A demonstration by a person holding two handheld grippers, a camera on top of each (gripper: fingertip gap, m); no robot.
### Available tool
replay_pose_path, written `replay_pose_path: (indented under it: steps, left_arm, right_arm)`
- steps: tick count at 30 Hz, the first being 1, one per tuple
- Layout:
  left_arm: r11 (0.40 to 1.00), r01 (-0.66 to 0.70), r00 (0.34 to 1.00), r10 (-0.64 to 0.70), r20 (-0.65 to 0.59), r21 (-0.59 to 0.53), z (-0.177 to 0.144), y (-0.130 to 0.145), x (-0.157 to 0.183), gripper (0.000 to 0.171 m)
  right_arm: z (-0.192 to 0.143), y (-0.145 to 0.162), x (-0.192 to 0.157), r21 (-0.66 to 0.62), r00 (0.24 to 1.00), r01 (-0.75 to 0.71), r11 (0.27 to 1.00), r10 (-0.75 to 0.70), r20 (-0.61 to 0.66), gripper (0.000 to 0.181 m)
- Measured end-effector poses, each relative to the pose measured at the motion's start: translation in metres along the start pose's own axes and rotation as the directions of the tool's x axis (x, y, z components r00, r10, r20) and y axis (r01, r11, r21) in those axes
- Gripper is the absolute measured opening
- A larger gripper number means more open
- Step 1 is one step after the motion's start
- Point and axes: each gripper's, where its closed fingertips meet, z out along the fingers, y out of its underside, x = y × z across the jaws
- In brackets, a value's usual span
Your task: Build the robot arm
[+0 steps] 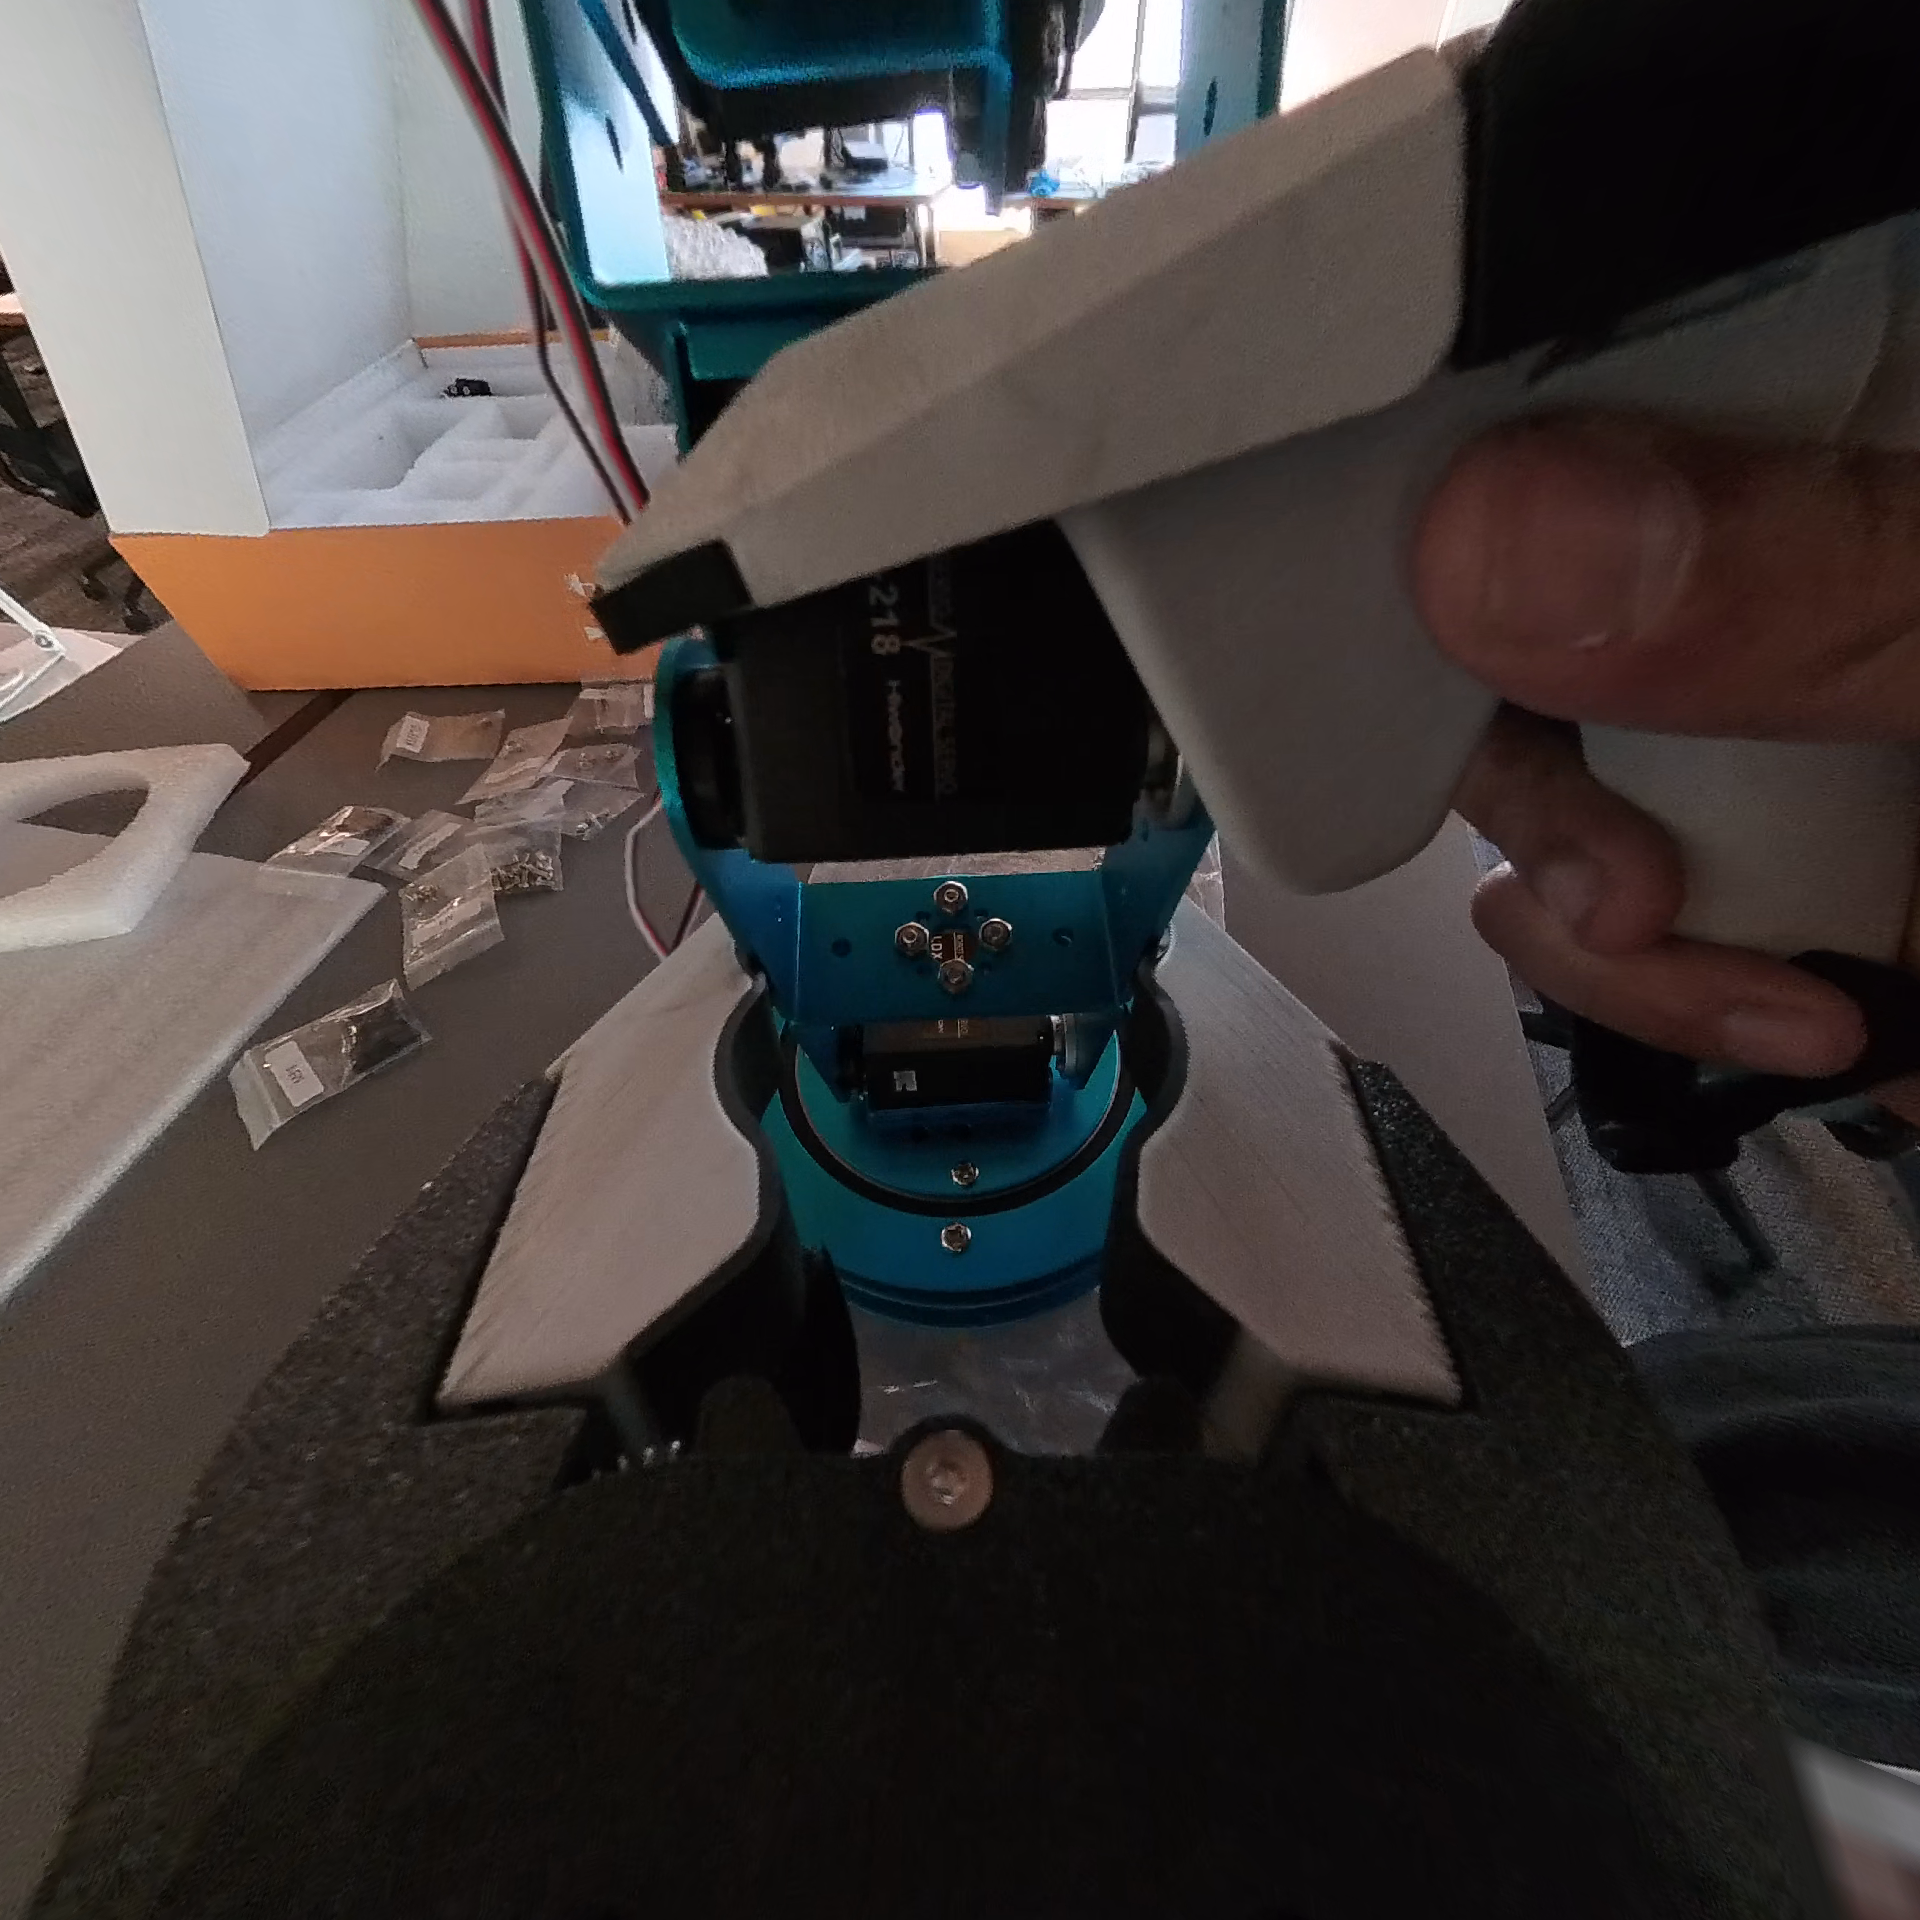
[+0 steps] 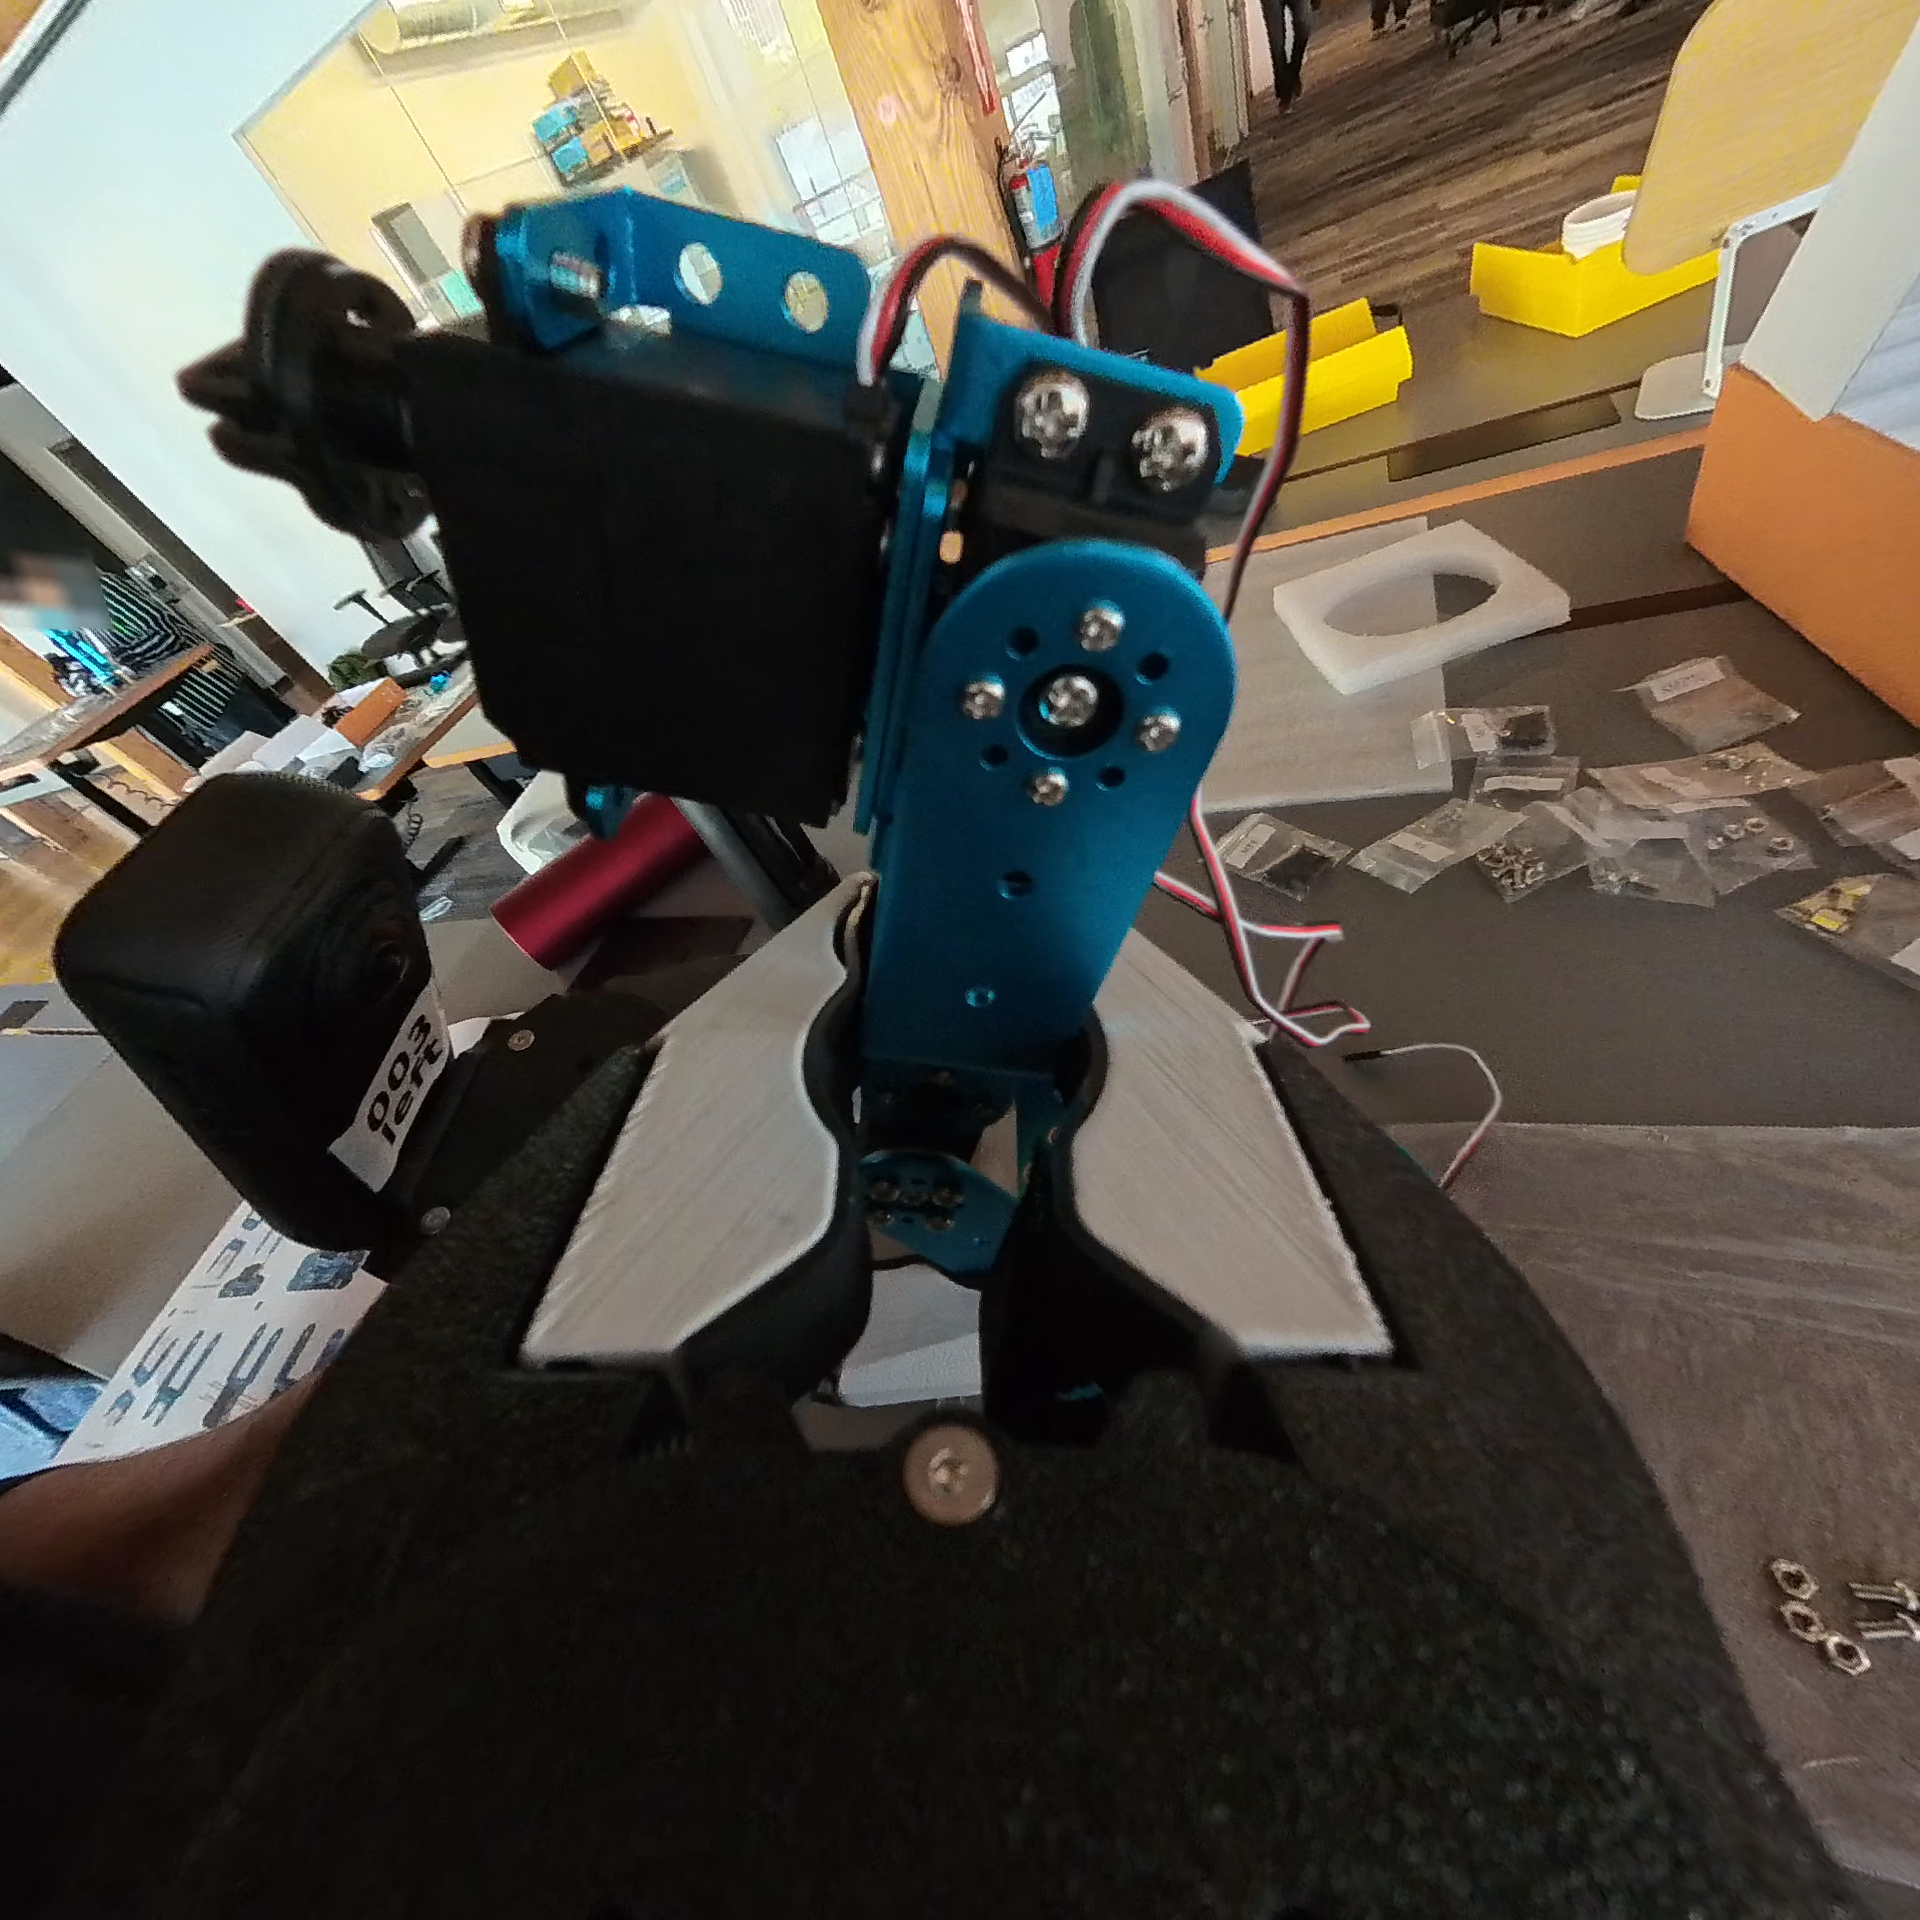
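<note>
Left claw (image 1: 951, 1122) was clamped around the round blue base (image 1: 961, 1195) of a small blue robot arm kit (image 1: 935, 935), white fingers (image 1: 613, 1174) pressed to either side of the cylinder. The base sat on a clear plastic sheet on the dark worktop (image 1: 208, 1382).

Right claw (image 2: 961, 1132) was closed narrow on the kit's upright blue bracket (image 2: 1039, 790), gripping near its lower end, just above a small blue hinge piece. In the left wrist view the right claw's white body (image 1: 1091, 343) came in from upper right, its finger tip lying over a black servo (image 1: 935, 748) mounted in the kit, with a bare hand (image 1: 1621, 727) wrapped around the handle.

Above the bracket: a second black servo (image 2: 655, 582), blurred, plus a blue plate with two holes (image 2: 717, 270) and two large screw heads (image 2: 1107, 431). Red-white-black wires (image 2: 1257, 935) looped off the top and trailed down onto the worktop.

Around it:
- small clear bags of hardware (image 2: 1558, 831) scattered on the worktop, right side of the right wrist view
- white foam piece with a cutout (image 2: 1423, 603) beyond them
- loose nuts and screws (image 2: 1829, 1631) on a foam sheet, near right
- open white-and-orange box with foam insert (image 1: 416, 499), far left in the left wrist view
- black camera (image 2: 249, 997) of the left claw, at left in the right wrist view
</note>
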Motion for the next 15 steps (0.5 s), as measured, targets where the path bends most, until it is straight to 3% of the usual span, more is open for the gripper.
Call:
replay_pose_path:
  steps: [15]
  left_arm:
    - [1.0,0.013,1.0,-0.014,-0.015,-0.007,0.0077,-0.0014,-0.0004,0.064]
  right_arm:
    - [-0.0003,-0.0017,0.0084,-0.029,0.998,0.055,0.998,-0.055,0.009,0.03]
